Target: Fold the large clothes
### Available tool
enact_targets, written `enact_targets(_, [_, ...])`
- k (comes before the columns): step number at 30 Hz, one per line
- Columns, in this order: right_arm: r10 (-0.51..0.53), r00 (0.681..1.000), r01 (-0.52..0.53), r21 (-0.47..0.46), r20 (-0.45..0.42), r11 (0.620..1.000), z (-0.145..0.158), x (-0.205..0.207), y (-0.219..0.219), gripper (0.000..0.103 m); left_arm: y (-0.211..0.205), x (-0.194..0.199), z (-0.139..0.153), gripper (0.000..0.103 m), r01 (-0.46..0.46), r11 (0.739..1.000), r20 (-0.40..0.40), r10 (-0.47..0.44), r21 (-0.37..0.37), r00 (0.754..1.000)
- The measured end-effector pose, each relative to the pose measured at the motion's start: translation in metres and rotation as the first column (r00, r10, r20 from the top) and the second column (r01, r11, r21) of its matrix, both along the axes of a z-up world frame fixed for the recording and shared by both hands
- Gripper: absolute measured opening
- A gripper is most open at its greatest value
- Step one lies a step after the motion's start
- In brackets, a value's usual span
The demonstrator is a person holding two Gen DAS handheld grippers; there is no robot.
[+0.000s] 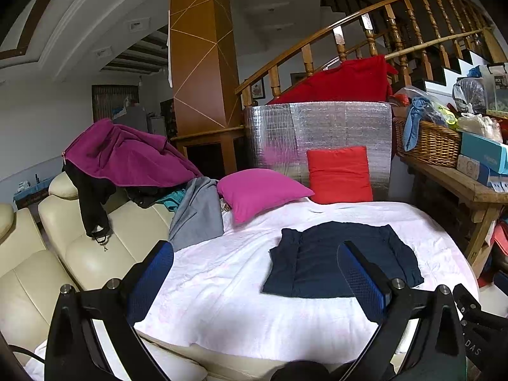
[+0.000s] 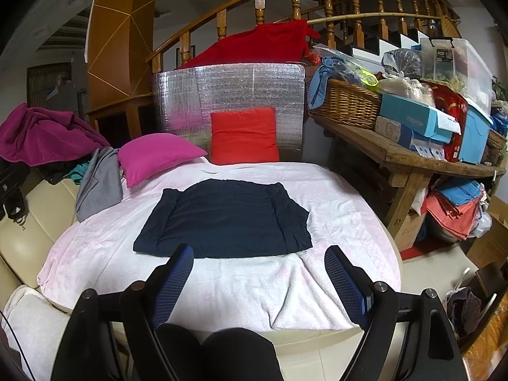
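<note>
Navy, soft and limp, the dark garment (image 1: 341,258) lies partly folded mid-blanket (image 1: 222,285) in the left wrist view, the left gripper (image 1: 255,273) wide and empty. In the right wrist view the right gripper (image 2: 258,268) gapes empty at its near hem; pinch corners, I judge

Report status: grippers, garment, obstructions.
Left gripper and right gripper open, holding nothing. Dark navy folded garment flat on pale pink blanket. Magenta pillow behind it, not touching.
</note>
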State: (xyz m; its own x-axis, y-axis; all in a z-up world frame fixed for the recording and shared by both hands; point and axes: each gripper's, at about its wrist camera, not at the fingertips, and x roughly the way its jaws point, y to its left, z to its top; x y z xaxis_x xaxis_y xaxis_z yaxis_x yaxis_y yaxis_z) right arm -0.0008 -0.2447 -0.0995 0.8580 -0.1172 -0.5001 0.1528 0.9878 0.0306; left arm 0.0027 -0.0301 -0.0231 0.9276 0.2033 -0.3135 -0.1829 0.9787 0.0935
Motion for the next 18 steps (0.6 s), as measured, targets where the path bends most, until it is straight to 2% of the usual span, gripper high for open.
enact_targets(18, [0.004,1.000,-0.003,-0.022,0.009,1.000,0.0060,0.0012,0.0032,0.087,0.0086,-0.0010,0.0015,0.102,-0.008,1.000,0.016,0.008,-0.005,1.000])
